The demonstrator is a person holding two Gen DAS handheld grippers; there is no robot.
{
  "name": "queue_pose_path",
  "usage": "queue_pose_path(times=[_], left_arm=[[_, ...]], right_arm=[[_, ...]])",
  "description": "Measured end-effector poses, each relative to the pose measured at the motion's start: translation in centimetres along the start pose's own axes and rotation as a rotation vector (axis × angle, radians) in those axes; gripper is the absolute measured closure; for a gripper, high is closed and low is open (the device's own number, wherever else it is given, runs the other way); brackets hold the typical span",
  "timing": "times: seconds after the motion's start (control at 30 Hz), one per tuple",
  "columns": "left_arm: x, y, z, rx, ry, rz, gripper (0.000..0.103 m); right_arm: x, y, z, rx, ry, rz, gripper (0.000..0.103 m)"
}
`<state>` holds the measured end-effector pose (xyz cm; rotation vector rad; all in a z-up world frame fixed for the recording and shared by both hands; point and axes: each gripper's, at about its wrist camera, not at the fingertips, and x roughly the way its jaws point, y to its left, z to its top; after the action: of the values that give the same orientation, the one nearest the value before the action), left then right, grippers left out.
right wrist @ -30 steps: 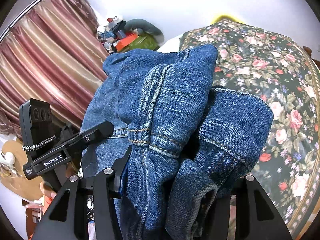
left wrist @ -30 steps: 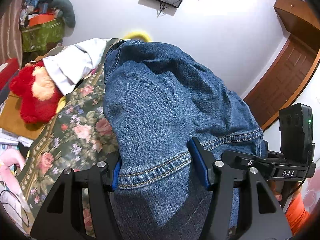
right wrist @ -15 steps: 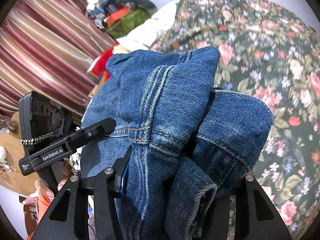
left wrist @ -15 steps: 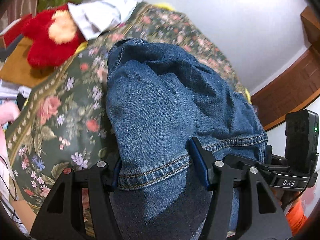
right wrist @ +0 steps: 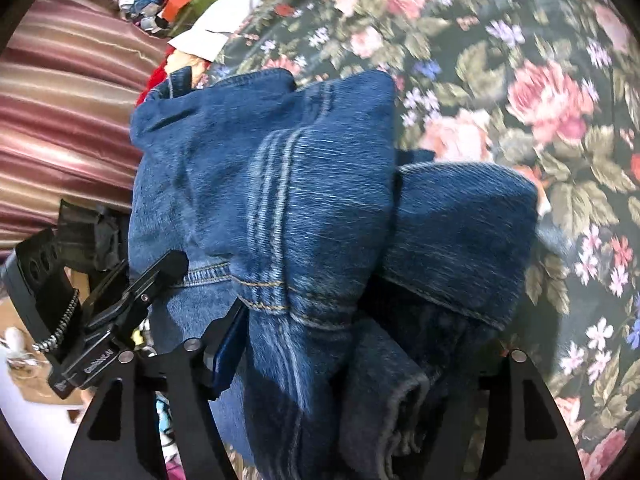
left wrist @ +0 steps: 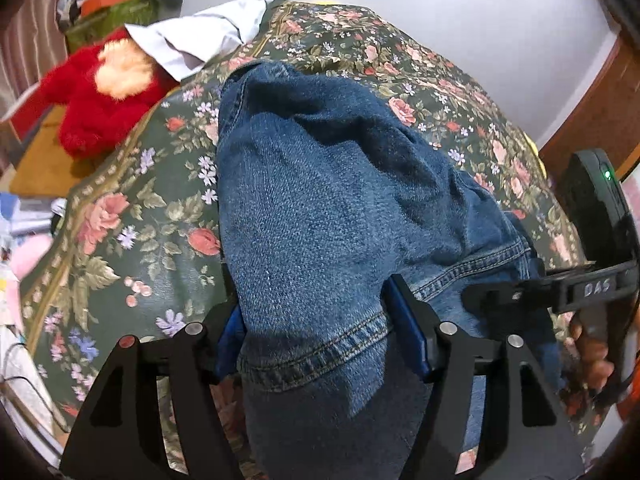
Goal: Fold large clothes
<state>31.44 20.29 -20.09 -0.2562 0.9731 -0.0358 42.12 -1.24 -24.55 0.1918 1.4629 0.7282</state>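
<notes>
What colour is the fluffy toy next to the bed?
Red fluffy toy, with a pale orange patch; clearest in the left wrist view.

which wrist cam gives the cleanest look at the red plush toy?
Left wrist. The red plush toy lies in full view at upper left, off the edge of the floral bedspread, partly under a white cloth. In the right wrist view only a red sliver shows behind the jeans.

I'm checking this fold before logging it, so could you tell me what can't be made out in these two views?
- Left wrist view: the jeans cover the left gripper's opening jaws, hiding any pad contact.
- Right wrist view: the right gripper's right finger is buried under denim; the picture is motion-blurred.
- Both views: the jeans' lower part is cut off by the bottom edge.
- The bedspread beneath the jeans is hidden.
</notes>
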Motion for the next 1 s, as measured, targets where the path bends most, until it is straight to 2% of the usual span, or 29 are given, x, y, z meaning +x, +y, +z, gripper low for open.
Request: queue_pose_path(times=[0.1,0.17,0.27,0.37,0.43,0.53,0.67,0.77,0.87,0.93,1.0], left_arm=[[-1.8,-0.6,0.1,0.041,-0.024,0.052,0.037],[-3.7,-1.0,0.0,0.084,-0.079,0.12,0.037],[-5.7,-1.7,-0.1,0.143,-0.118,0.164,0.037],[-6.9,-2.5,0.2,0.194,-0.145,0.197,0.034],[-7.1,-3.2,1.0,0.227,-0.168,0.233,0.029],[-6.6,-3.8,2.7,0.245,-0.2,0.258,0.024],[-4.1,-3.6,5.7,0.24,-0.17,0.286,0.024],[-1.5,-3.0,7.4,0.238,-0.139,0.314,0.024],[1.5,-1.6,8.6,0.207,-0.092,0.338,0.024],[3.2,-0.6,9.1,0.167,-0.056,0.319,0.022],[4.8,0.8,9.3,0.115,-0.026,0.27,0.016]], right_arm=[[-1.6,0.5,-0.7,-0.039,0.001,-0.023,0.032],[-3.3,1.3,-1.5,-0.085,-0.031,-0.092,0.032],[-5.7,2.5,-2.4,-0.164,-0.1,-0.173,0.031],[-7.6,4.5,-3.0,-0.253,-0.209,-0.251,0.031],[-8.4,6.3,-3.1,-0.327,-0.264,-0.267,0.031],[-8.8,8.2,-2.4,-0.373,-0.305,-0.253,0.029],[-6.5,10.0,0.3,-0.378,-0.299,-0.254,0.028],[-4.1,9.9,1.8,-0.39,-0.238,-0.266,0.028],[-1.4,8.9,2.7,-0.429,-0.185,-0.332,0.028],[-0.2,7.6,3.0,-0.452,-0.168,-0.389,0.028],[0.1,6.1,3.2,-0.455,-0.159,-0.371,0.027]])
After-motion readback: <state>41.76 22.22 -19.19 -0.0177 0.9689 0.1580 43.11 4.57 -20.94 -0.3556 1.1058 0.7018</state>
